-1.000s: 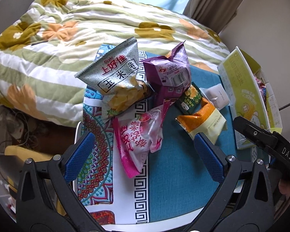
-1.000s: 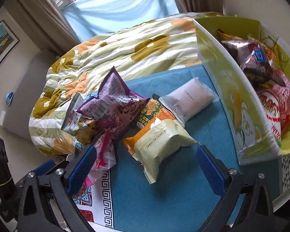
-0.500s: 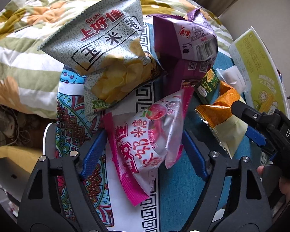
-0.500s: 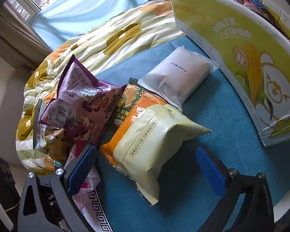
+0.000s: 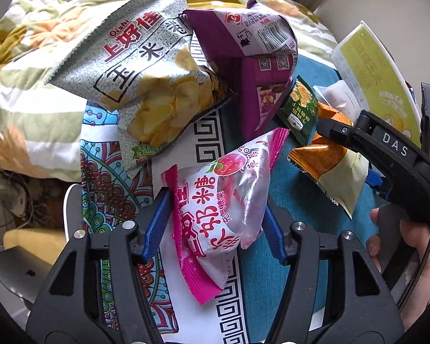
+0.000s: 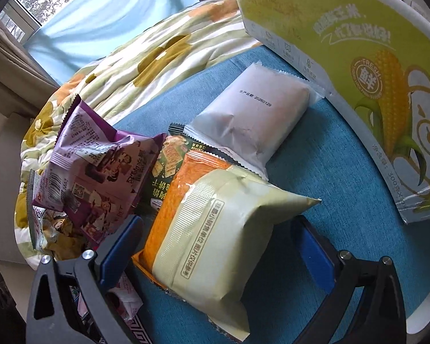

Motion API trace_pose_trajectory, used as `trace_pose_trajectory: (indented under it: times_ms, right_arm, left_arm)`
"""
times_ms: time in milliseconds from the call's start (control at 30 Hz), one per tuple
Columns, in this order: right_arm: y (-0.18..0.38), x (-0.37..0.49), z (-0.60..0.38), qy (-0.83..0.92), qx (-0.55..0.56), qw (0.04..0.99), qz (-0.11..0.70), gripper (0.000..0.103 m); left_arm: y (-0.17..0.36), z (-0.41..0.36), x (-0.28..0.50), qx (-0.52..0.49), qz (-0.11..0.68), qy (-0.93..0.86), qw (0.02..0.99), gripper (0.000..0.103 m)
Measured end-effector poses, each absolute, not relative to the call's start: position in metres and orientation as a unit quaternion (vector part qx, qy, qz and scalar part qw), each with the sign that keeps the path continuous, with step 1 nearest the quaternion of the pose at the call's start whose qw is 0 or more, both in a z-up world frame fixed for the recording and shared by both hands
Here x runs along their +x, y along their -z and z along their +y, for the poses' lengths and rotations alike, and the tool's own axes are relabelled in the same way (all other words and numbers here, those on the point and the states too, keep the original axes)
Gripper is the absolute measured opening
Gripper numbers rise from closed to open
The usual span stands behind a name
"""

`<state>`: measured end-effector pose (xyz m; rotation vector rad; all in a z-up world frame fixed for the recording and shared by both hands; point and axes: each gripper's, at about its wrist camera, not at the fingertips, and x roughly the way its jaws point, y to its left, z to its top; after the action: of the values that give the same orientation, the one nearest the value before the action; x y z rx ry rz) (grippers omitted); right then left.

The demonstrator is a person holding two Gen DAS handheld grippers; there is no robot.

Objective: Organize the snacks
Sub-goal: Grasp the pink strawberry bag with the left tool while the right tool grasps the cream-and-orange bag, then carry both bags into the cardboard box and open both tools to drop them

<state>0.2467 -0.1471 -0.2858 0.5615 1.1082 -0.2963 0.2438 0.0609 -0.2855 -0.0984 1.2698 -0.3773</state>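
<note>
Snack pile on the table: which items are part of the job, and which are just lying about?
Job:
pink strawberry candy bag
orange-and-cream pack
chip bag
purple bag
green cracker pack
white pack
corn box

Lying about:
floral quilt
curtain

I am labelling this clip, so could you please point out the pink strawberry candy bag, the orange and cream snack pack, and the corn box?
pink strawberry candy bag [image 5: 220,209], left wrist view, middle of its front.
orange and cream snack pack [image 6: 215,229], right wrist view, cream back panel.
corn box [image 6: 367,66], right wrist view, printed side wall.
</note>
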Motion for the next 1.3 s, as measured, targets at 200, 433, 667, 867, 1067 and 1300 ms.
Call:
trace_pose_trajectory:
  times_ms: [200,433,667,867,1067,1300]
  right_arm:
    - [0.289,0.243,-0.147,0.129,0.256,0.801,0.525,0.086]
    - [0.281,0.235,-0.141,0.109,0.234,0.810,0.527,0.067]
    - [0.273,0.225,-0.144,0.099,0.238,0.813,0.523,0.065]
    - [0.244,0.214,-0.141,0.082,0.219,0.830,0.505,0.065]
    - [0.194,0.196,-0.147,0.061,0.200,0.859,0.468,0.064]
    - [0.135,0.165,-0.185,0.065,0.187,0.893,0.403,0.065]
  left_arm:
    - [0.284,0.059,0.238,-0.040,0.590,0.174,0.787,0.057]
    - [0.282,0.060,0.233,-0.035,0.591,0.170,0.788,0.053]
    - [0.274,0.059,0.228,-0.040,0.593,0.170,0.786,0.053]
    - [0.244,0.054,0.228,-0.042,0.576,0.178,0.797,0.053]
    - [0.202,0.034,0.236,-0.056,0.556,0.214,0.801,0.053]
    - [0.138,-0.027,0.233,-0.037,0.504,0.259,0.823,0.053]
